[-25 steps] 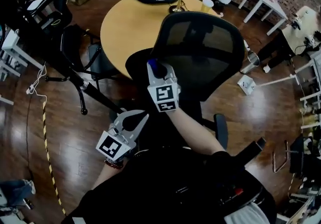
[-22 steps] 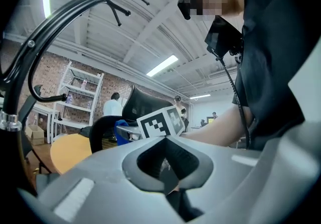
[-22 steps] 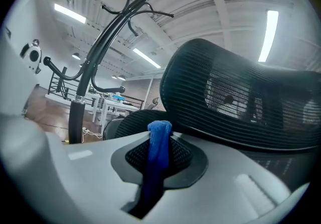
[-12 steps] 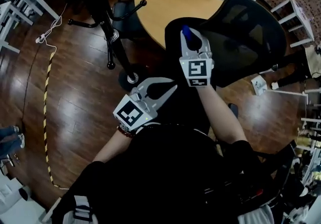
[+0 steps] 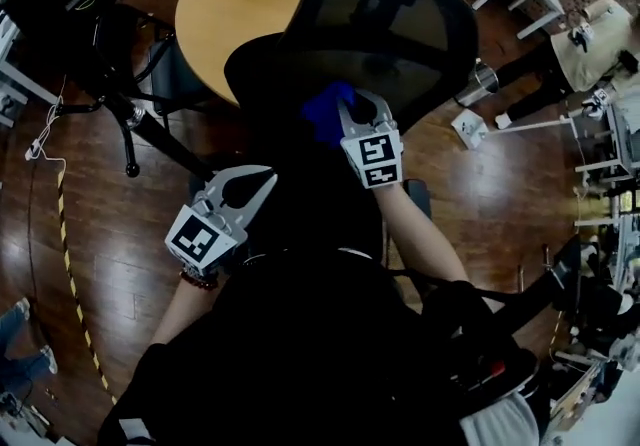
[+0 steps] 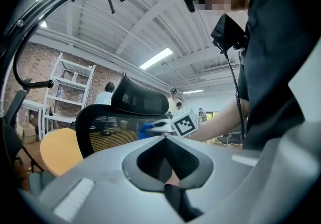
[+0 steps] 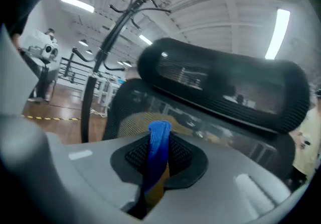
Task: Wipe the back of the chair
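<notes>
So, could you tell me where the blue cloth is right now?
The blue cloth sits near the head view's centre, pinched in the right gripper, at the lower part of the black mesh chair back.

The chair [image 5: 400,34] stands directly before you, its back turned toward you. The round surface [image 5: 215,24] lies behind it and to its left, partly covered by the chair. Your right gripper [image 5: 362,112] sits at the lower left of the chair back, with the cloth [image 5: 322,114] between its jaws; contact with the back cannot be confirmed. Your left gripper [image 5: 250,184] hangs nearer you and further left, apart from the chair. A stand [image 5: 126,144] rests on the floor [image 5: 90,234], left of the surface.
</notes>
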The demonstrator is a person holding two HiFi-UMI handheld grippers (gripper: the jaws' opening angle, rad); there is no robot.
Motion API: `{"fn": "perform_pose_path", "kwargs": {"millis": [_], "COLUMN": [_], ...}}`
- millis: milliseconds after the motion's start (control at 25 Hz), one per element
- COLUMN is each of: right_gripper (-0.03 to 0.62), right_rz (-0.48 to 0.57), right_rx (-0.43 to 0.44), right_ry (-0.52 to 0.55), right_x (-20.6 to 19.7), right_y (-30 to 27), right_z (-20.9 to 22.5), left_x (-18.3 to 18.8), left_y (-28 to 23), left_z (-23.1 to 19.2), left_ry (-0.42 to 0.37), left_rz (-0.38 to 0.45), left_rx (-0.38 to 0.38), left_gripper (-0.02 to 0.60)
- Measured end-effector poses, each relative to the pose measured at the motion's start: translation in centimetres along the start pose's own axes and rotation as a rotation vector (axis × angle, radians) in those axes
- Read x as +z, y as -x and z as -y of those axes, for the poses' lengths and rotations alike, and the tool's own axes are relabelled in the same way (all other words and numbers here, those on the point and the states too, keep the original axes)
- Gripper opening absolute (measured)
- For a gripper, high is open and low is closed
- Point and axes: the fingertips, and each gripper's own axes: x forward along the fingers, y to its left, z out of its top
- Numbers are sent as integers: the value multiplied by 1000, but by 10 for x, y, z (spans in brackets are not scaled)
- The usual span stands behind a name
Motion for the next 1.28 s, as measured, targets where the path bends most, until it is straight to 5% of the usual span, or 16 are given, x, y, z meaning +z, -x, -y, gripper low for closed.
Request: {"fn": "perform_pose_path", "kwargs": {"millis": [200,320,720,1040,1280], "right_gripper": [37,37,37,37,37], "right_rz": [-224,-232,-149,-116,-79], "right_rx": [-412,-519,-452,-502,-439], "right_ry": [-165,-155,-153,-198,-192], "right_x": [-106,-118,-133,-133,-117], "right_y": [85,125,113,105,89], "right_z": [174,239,256,248,224], "left_x": [5,9,1,0,0], "left_y": [-16,-25,-34,-22,-25], "left_z": [1,7,16,10,13], "left_ry": [-5,-32,-16,21,23], "left_rz": [-22,-25,-75,-85,-79], "left_rx": [-2,-5,92,164,133], "left_gripper": [6,6,6,6,6]}}
